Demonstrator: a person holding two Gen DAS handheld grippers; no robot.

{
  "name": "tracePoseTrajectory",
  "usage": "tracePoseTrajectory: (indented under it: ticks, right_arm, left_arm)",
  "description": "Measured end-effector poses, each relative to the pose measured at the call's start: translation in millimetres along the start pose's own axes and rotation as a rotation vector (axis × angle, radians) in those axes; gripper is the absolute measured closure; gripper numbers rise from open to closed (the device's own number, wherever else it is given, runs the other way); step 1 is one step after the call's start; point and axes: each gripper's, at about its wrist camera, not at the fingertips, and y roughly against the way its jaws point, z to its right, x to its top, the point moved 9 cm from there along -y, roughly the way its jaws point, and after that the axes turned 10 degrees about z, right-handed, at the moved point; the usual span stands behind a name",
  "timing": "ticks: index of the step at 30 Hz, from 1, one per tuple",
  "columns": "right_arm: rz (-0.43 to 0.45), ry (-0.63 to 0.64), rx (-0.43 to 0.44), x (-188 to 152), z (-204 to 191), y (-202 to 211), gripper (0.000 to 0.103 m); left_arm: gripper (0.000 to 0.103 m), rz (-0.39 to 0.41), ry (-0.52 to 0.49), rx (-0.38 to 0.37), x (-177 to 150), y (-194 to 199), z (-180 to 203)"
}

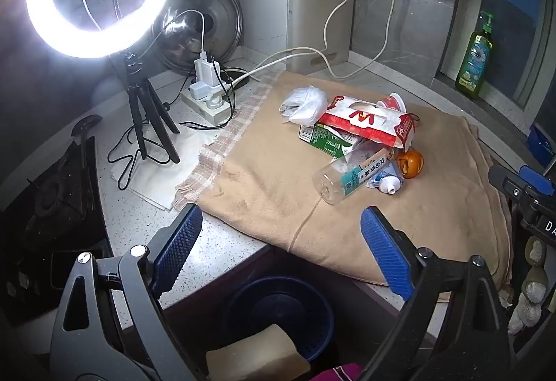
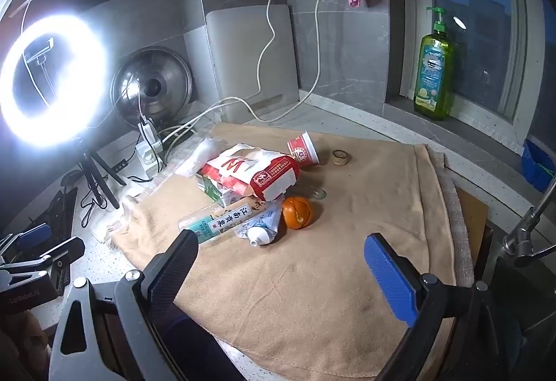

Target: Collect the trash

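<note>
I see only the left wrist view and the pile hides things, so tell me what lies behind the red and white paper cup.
Observer: A small round brown cap lies alone on the tan towel, beside the red and white paper cup but apart from it.
Operator: Report the right gripper.
Observer: The right gripper has its jaws wide apart, nothing between them.
Operator: Check behind the orange peel.
Observer: A clear round piece lies there, close to the orange peel; I cannot identify it.
</note>
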Motion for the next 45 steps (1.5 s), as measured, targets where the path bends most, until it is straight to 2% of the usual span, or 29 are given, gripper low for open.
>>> tracePoseTrajectory:
  ticks: [7, 14, 45]
  right_arm:
    - [-0.005, 0.008, -0.013, -0.2, 4.3, -4.4, 0.005]
    - [0.008, 0.013, 0.004, -0.9, -10.5, -2.3, 0.005]
    - [-0.007, 0.001, 0.018, -0.2, -6.9, -4.0, 0.005]
  left_arm:
    - [0.008, 0.003, 0.006, 0.001, 1.5, -0.8, -0.5]
    - [0.008, 0.011, 0.002, 0.002, 1.9, -1.3, 0.4]
    - [0.008, 0.024, 0.009, -0.007, 8.1, 3.8, 3.2]
